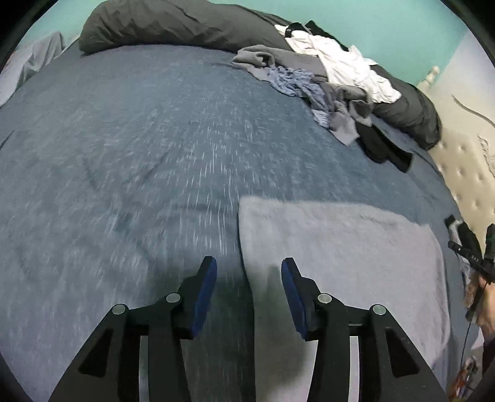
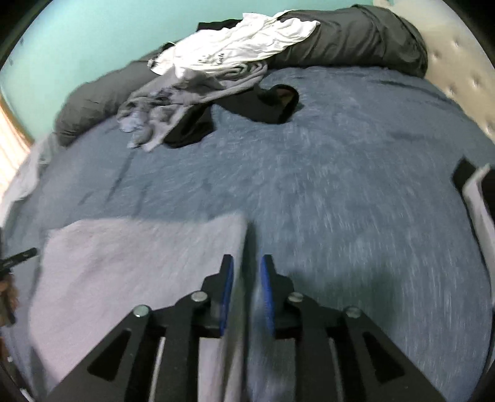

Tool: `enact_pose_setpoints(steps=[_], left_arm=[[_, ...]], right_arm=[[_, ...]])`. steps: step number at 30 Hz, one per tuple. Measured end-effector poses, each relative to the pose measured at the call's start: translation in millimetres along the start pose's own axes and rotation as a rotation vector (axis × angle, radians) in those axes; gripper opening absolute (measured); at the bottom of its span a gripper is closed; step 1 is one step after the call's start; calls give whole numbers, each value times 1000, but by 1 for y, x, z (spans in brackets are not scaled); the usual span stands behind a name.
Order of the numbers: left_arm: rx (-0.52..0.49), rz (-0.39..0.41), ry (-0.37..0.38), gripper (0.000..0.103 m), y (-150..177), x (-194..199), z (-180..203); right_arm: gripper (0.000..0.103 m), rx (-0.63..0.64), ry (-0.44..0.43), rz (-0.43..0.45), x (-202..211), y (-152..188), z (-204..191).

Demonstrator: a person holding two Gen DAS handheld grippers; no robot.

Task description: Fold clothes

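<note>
Nearest in the left wrist view: left gripper (image 1: 247, 269), blue pads spread well apart, nothing pinched. Between the jaws, the left edge of a folded pale grey garment (image 1: 340, 263), lying flat on the blue-grey bedspread (image 1: 123, 154); pads clear of the cloth on both sides. At the right rim of that view, the other tool with a small white marking, roughly "OAS", too small to read with confidence.

Nearest in the right wrist view: right gripper (image 2: 246, 272), pads parted by a narrow gap, straddling the right edge of the same folded pale grey garment (image 2: 139, 263). Cloth edge between the pads, left pad close against it; firm contact impossible to judge through the blur. At the far left rim, a dark tip of the left tool.

Farther out, bare bedspread (image 2: 340, 185), streaked with motion blur.

Beyond it, a heap of unfolded clothes (image 1: 309, 80) near the far side of the bed: grey pieces, a blue patterned piece, a black garment (image 2: 263, 105) spilling toward the middle, and a white shirt (image 2: 235, 49) on top. Dark lettering on the white shirt, too blurred to read.

Behind the heap, a rolled dark grey duvet (image 1: 170, 24) along the bed's far edge. Past that, a turquoise wall (image 2: 77, 46) and a cream tufted headboard (image 1: 464, 173).
</note>
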State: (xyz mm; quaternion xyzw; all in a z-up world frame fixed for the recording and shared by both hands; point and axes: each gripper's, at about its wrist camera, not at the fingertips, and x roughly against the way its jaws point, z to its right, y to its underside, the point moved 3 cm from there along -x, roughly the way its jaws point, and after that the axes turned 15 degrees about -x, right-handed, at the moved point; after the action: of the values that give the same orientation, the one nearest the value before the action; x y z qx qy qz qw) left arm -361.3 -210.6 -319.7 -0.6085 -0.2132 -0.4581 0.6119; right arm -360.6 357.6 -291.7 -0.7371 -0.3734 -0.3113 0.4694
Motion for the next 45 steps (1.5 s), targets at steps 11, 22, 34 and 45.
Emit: enact_pose_setpoints(steps=[11, 22, 34, 45], left_arm=[[-29, -101, 84, 59, 102, 72, 49], [-68, -227, 98, 63, 154, 59, 73], [-130, -246, 49, 9, 151, 42, 77], [-134, -227, 52, 8, 150, 48, 74]], right_arm=[[46, 127, -66, -222, 64, 137, 0], [46, 264, 86, -270, 51, 183, -15], [2, 351, 164, -196, 52, 176, -25], [2, 312, 124, -219, 61, 176, -10]])
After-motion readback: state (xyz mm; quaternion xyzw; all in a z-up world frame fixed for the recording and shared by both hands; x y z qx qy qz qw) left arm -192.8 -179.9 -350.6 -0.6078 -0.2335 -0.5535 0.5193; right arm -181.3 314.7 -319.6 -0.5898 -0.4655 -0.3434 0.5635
